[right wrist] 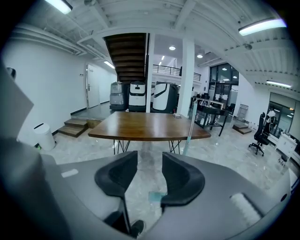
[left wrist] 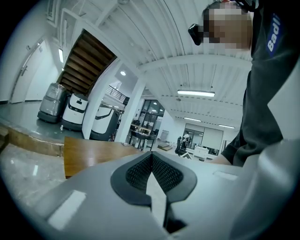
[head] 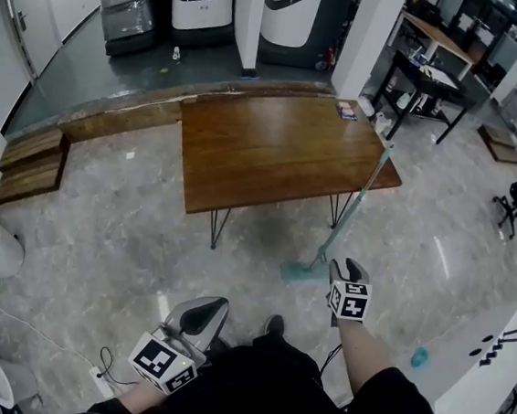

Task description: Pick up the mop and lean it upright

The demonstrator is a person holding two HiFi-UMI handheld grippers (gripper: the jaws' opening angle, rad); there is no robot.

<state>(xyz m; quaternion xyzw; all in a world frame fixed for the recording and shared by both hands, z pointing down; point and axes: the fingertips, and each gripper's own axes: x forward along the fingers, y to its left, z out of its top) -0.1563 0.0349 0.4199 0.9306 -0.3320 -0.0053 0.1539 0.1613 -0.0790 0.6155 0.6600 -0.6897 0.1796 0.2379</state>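
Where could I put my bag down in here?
The wooden table is bare except a small item at its far right corner. The floor between it and the wooden steps is open. Crowded: the table's right edge, where the mop leans.
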